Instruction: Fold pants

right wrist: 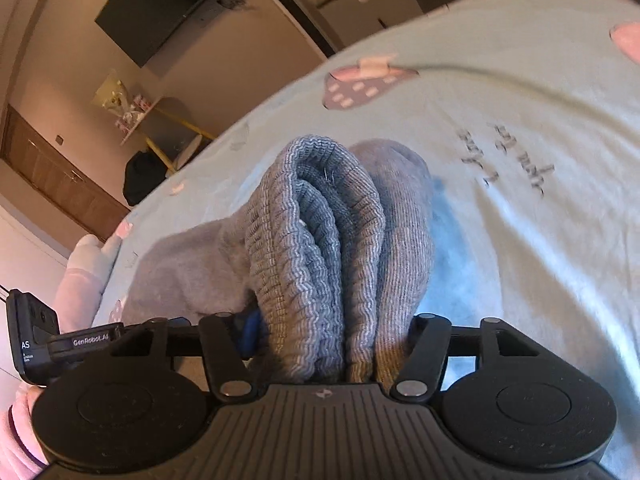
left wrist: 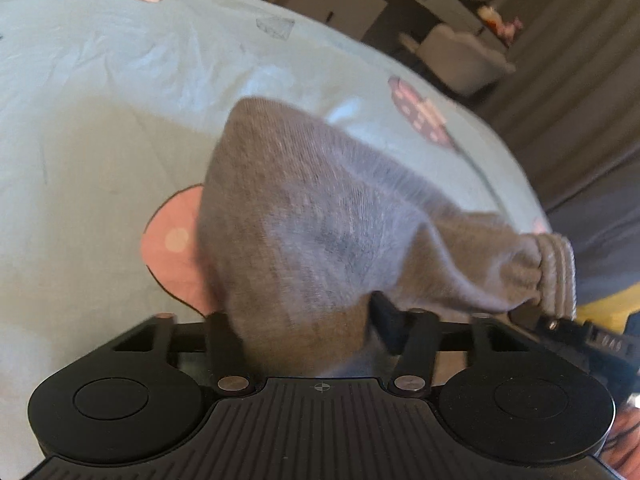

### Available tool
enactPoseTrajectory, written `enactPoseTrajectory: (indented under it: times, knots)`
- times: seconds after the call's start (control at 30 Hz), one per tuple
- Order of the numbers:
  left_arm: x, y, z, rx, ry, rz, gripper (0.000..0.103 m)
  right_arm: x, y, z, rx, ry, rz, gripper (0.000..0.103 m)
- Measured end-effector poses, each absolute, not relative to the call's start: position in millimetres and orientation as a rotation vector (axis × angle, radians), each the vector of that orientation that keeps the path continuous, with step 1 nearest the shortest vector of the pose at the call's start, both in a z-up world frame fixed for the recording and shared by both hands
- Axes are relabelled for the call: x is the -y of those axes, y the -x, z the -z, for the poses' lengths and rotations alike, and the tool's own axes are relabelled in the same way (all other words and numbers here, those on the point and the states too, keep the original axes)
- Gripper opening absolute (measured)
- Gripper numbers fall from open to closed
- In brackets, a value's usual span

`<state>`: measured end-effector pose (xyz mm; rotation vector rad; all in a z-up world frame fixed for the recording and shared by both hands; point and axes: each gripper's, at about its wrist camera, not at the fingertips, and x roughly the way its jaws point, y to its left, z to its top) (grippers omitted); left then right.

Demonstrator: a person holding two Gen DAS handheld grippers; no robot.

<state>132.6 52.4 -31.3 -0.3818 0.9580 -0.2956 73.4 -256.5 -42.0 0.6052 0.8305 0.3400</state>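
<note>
- left gripper (left wrist: pixel 298 320): clenched on a bunched fold of the grey knit pants (left wrist: pixel 320 220); judged best to lift both ends level and keep the cloth taut.
- right gripper (right wrist: pixel 332 340): clamped on the ribbed waistband (right wrist: pixel 316 216), which stands bunched between the jaws.
- beyond: the pants drape onto the pale blue bedsheet (left wrist: pixel 100 100).

Free room: light blue bedsheet (left wrist: pixel 100 120) lies bare ahead and left of the left gripper (left wrist: pixel 296 320).
Obstacles: grey pants (left wrist: pixel 320 220) bunched between its fingers; ribbed waistband (right wrist: pixel 316 232) fills the right gripper (right wrist: pixel 328 332). Bare sheet lies right of it.
</note>
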Motion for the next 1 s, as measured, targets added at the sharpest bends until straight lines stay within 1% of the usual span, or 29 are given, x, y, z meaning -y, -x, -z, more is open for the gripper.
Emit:
enactPoseTrajectory:
  times: [0.07,0.13,0.23,0.3,0.33,0.37,0.4,0.47,0.57,0.63,0.7,0.77,0.83,0.9,1.0]
  knots:
    - [-61,-132,21,-0.948,0.415,0.292,0.046,255,-73,30,-0.801,-0.608,-0.347,0.055]
    - [-59,-135,12,-0.924,0.410,0.299,0.044,255,-75,17,-0.771,-0.612,-0.355,0.054]
    - [-59,-141,-4,-0.872,0.437,0.302,0.043,256,-84,-3,-0.721,-0.608,-0.353,0.054]
    - [-60,-144,-13,-0.822,0.461,0.297,0.043,260,-93,-13,-0.685,-0.601,-0.330,0.055]
    - [-61,-145,-18,-0.796,0.448,0.278,0.050,264,-98,-16,-0.670,-0.598,-0.317,0.057]
    - [-59,-147,-23,-0.772,0.418,0.230,0.056,265,-104,-20,-0.663,-0.585,-0.299,0.067]
    - [-59,-148,-29,-0.748,0.382,0.169,0.058,269,-109,-22,-0.672,-0.569,-0.264,0.079]
    - [-60,-147,-38,-0.721,0.350,0.155,0.074,276,-112,-25,-0.706,-0.550,-0.169,0.082]
    - [-56,-133,-39,-0.724,0.331,0.165,0.082,282,-93,-23,-0.676,-0.529,-0.105,0.086]
    - [-47,-119,-27,-0.746,0.293,0.184,0.085,278,-77,-18,-0.665,-0.505,-0.109,0.087]
    - [-32,-109,-8,-0.798,0.225,0.185,0.085,269,-68,-10,-0.692,-0.431,-0.083,0.087]
    - [-18,-105,15,-0.892,0.140,0.179,0.081,257,-66,2,-0.749,-0.369,-0.056,0.087]
    - [-13,-100,33,-0.951,0.092,0.171,0.082,256,-64,15,-0.800,-0.331,-0.044,0.088]
    - [-16,-92,35,-0.930,0.092,0.175,0.083,253,-57,18,-0.798,-0.267,-0.058,0.089]
    - [-22,-88,31,-0.953,0.065,0.176,0.083,252,-48,13,-0.802,-0.226,-0.049,0.090]
